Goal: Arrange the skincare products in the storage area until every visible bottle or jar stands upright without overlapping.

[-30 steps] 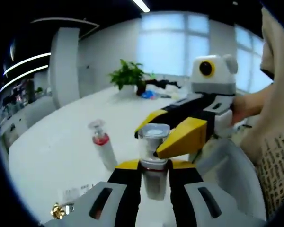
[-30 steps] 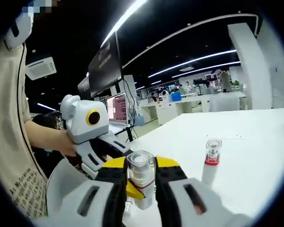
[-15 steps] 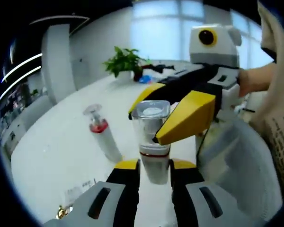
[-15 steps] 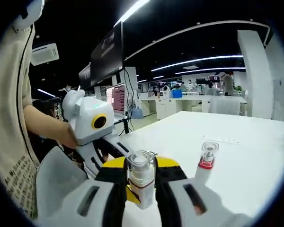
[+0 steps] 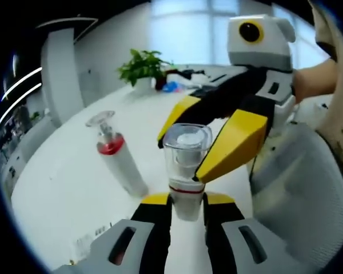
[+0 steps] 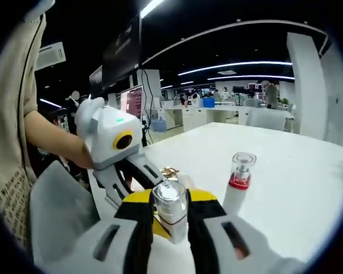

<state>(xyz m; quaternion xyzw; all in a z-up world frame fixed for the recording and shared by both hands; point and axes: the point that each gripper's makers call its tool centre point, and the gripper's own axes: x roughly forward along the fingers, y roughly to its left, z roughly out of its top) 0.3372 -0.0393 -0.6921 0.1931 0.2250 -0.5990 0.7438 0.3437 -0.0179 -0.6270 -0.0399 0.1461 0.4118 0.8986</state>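
Bench (image 5: pixel 57 188): white, carrying your bottles.
Right hand-held gripper (image 6: pixel 170 212): your jaws clamp the clear-capped bottle (image 6: pixel 171 209).
Left hand-held gripper (image 5: pixel 186 201): your jaws grip that same bottle lower down.
Red-collared bottle (image 5: pixel 115 160): upright, just beside.

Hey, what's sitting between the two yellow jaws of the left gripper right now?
In the left gripper view, a clear-capped bottle stands between the left gripper's jaws. The right gripper also closes on its cap from above.
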